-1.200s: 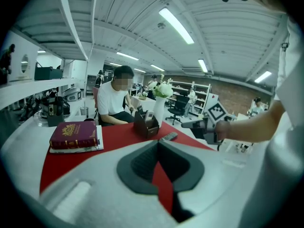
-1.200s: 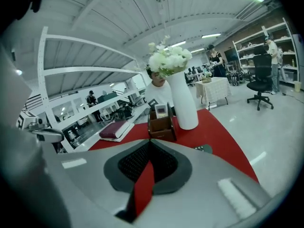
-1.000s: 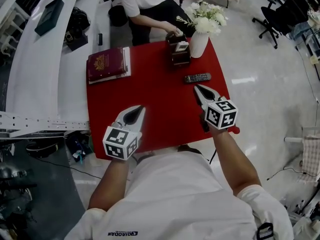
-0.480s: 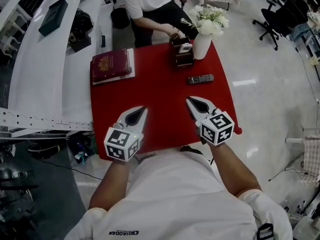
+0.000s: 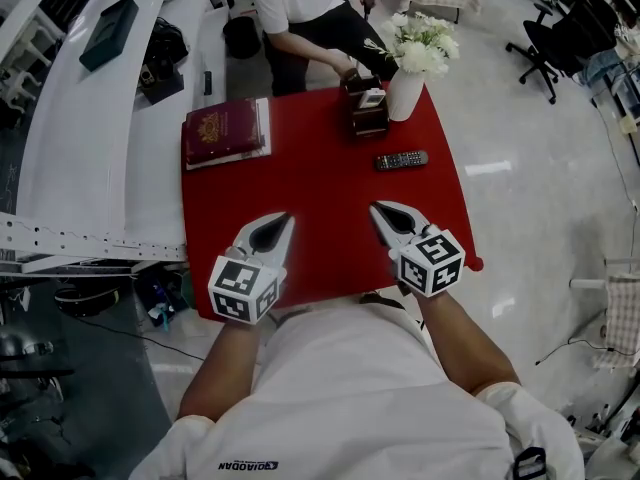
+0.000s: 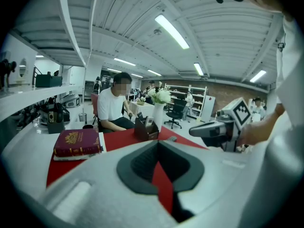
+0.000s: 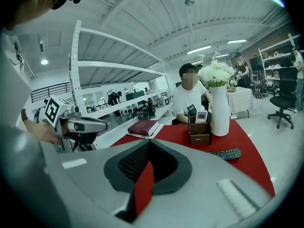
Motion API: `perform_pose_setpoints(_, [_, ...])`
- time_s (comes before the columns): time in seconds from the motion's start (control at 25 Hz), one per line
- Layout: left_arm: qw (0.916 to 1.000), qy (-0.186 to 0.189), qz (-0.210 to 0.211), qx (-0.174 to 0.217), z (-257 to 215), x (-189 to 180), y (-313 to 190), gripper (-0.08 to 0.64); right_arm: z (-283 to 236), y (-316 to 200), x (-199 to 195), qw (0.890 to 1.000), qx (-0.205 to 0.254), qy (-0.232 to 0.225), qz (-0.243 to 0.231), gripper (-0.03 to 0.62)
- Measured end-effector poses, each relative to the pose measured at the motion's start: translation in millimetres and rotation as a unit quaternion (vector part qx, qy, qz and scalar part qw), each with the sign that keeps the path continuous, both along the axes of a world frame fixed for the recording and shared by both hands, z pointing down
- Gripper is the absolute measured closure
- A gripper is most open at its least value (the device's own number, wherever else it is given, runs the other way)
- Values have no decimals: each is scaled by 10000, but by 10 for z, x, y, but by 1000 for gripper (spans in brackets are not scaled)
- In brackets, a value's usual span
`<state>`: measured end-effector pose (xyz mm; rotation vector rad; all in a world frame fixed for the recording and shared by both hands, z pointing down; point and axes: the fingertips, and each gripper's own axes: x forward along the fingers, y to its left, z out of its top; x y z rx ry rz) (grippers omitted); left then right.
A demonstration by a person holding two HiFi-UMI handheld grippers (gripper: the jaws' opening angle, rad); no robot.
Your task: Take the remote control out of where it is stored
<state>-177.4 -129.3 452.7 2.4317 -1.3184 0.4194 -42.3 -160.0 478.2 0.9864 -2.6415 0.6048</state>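
On the red desk (image 5: 310, 183), the remote control (image 5: 400, 159) lies flat in the open, at about 5 o'clock of the brown holder (image 5: 366, 111) and apart from it. Left tool (image 5: 284, 217) and right tool (image 5: 376, 209) hover over the near half of the desk, jaws pressed together, nothing pinched. Remote at 1 o'clock of the right tool, well apart; maroon book (image 5: 222, 131) at 11 o'clock of the left tool.

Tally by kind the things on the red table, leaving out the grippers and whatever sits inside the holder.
Black remote control: 1
Dark red hardcover book, white layer beneath unclear: 1
Brown box-shaped desk holder: 1
White vase with white flowers: 1
Total: 4
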Motion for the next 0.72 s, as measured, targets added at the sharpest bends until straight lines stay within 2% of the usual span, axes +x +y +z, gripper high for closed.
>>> perform_pose_setpoints(0.4, [9998, -161, 138, 3, 25, 75, 29, 560, -15, -25, 5, 10000, 46, -22, -15, 588])
perform_pose_setpoints(0.72, [10000, -48, 12, -26, 24, 57, -3, 560, 18, -71, 40, 10000, 8, 1, 8, 588])
